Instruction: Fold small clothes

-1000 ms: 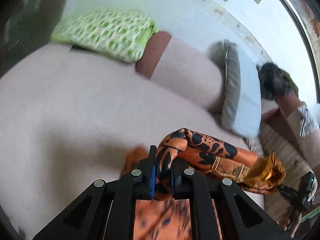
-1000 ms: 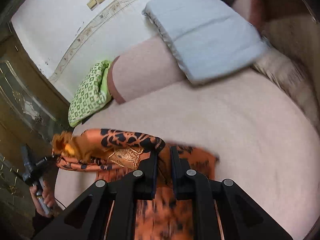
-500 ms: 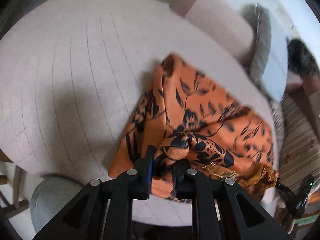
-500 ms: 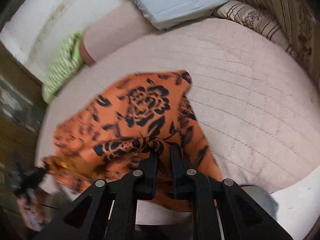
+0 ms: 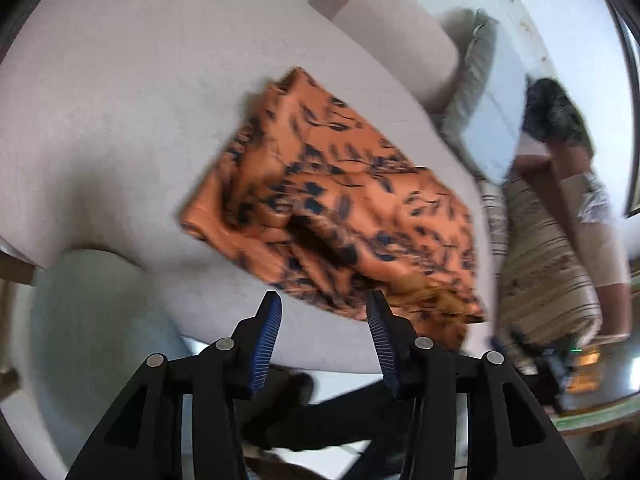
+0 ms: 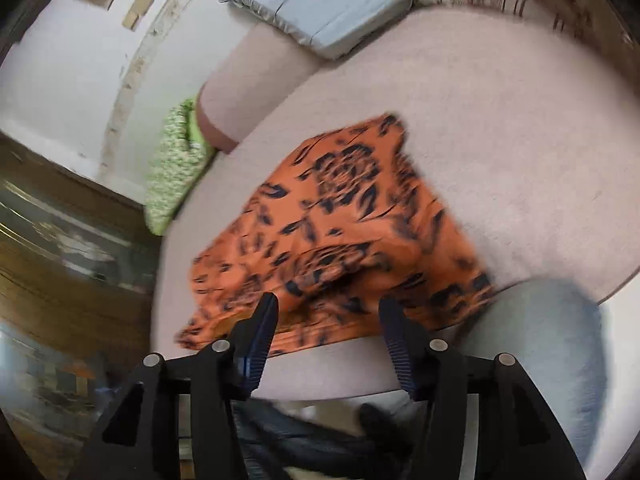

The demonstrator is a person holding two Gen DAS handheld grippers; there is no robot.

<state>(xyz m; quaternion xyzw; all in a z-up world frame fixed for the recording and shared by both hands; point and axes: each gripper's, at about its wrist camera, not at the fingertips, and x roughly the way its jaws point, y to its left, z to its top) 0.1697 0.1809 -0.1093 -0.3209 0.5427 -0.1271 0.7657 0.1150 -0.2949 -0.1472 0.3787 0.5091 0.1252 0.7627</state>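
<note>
An orange garment with a black leaf and flower print (image 5: 340, 200) lies folded over on the pale pink bed (image 5: 120, 100), near its front edge. My left gripper (image 5: 324, 308) hovers just off the garment's near edge, its jaws opening with nothing pinched between them. In the right wrist view the same garment (image 6: 340, 232) lies ahead of my right gripper (image 6: 326, 308), whose jaws are also opening, free of the cloth. The other gripper (image 5: 556, 364), dark and blurred, shows at the lower right of the left wrist view.
A green patterned pillow (image 6: 176, 176), a pink bolster (image 6: 248, 88) and a grey-blue pillow (image 6: 324, 4) lie at the head of the bed. A striped cushion (image 5: 548, 264) and a dark furry thing (image 5: 556, 112) sit at the right. A wooden cabinet (image 6: 60, 240) stands left of the bed.
Both grippers carried the garment's gathered edge down and toward the bed's front, then opened and let it go. The garment now lies doubled over on the bed.
</note>
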